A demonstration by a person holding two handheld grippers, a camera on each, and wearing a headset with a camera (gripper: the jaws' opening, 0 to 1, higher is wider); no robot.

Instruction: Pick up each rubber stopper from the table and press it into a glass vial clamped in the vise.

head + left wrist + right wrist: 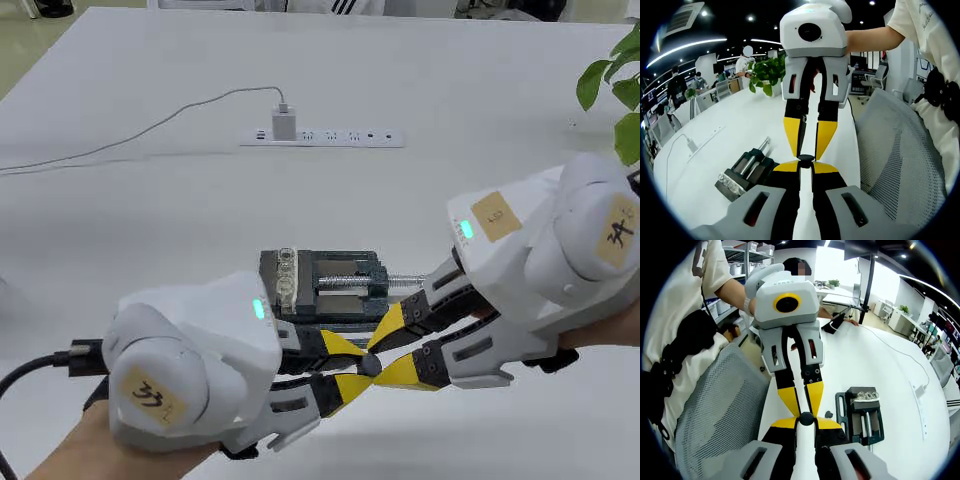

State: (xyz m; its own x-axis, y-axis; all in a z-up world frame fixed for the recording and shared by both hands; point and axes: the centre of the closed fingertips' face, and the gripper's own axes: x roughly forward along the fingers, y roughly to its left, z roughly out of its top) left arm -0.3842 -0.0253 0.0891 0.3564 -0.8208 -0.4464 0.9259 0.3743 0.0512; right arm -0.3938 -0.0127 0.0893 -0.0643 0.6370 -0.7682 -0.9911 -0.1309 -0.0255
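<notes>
We see the two claws meeting tip to tip above the white table (450, 90), just in front of the vise (345, 285). The left gripper (805, 165) comes in from the lower left of the head view and the right gripper (806, 422) from the right, so their yellow fingertips (345, 350) form a cross. At the crossing sits a small dark stopper (370, 365). Each pair of jaws is drawn in until its tips pinch that stopper, so both claws are closed on it at once. We cannot tell which of the two bears its weight.

The stopper is off the table, held in the air between the four tips, near the vise but apart from it. The vise is a dark block lying flat, with its screw pointing toward the right gripper. Clamped at its far-left end we make out a short row of clear glass vials (287, 278), standing upright. Whether any of them is already plugged is too small for us to tell.

Farther back on the table lies a white power strip (322, 136) with a charger (284, 124) plugged in and a thin cable (150, 130) trailing off to the left. Green leaves of a plant (620, 80) show at the right edge. In both gripper views a grey mesh chair (895, 150) stands at the table's edge beside the person.
</notes>
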